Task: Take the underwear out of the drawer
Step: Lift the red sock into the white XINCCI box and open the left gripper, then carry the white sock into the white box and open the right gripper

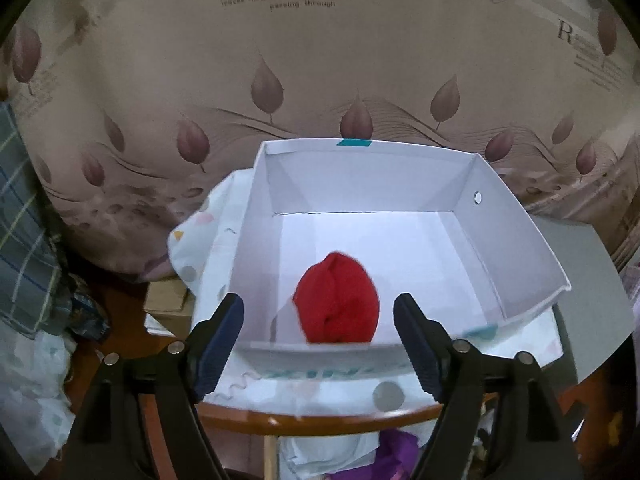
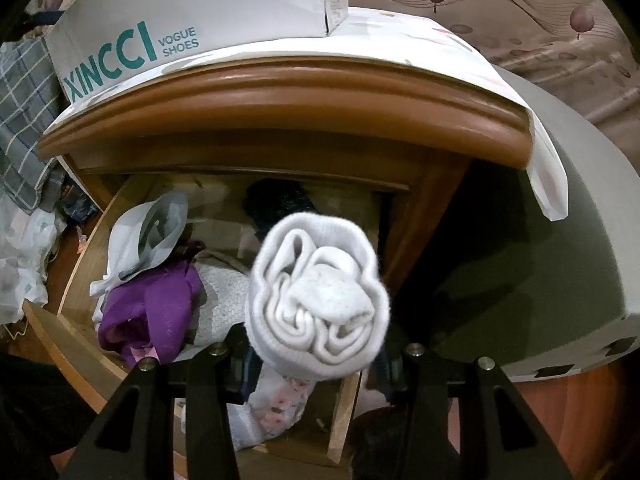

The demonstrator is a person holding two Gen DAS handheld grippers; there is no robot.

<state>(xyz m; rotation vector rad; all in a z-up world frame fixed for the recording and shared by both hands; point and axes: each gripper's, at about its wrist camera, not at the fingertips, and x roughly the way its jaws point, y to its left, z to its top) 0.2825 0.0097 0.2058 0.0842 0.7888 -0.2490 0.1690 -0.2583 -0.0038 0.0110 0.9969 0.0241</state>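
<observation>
Left gripper point(image 1: 319, 340): jaws spread wide, empty, straddling red bundle point(image 1: 337, 299) lying low-centre in white box point(image 1: 516, 248).
Right gripper point(image 2: 316, 354): jaws clamped on rolled white bundle point(image 2: 319, 300) above open drawer point(image 2: 76, 292).

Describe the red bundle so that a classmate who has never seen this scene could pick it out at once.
Find the wooden nightstand in front of the leaf-patterned fabric; on top stands an open white shoebox. Inside, near its front wall, lies the red bundle, between the open left gripper's fingers. It is the box's only content and the only bright red thing.

Leaf-print fabric point(image 1: 320, 80) (printed words too) behind wooden nightstand point(image 2: 280, 96).
</observation>
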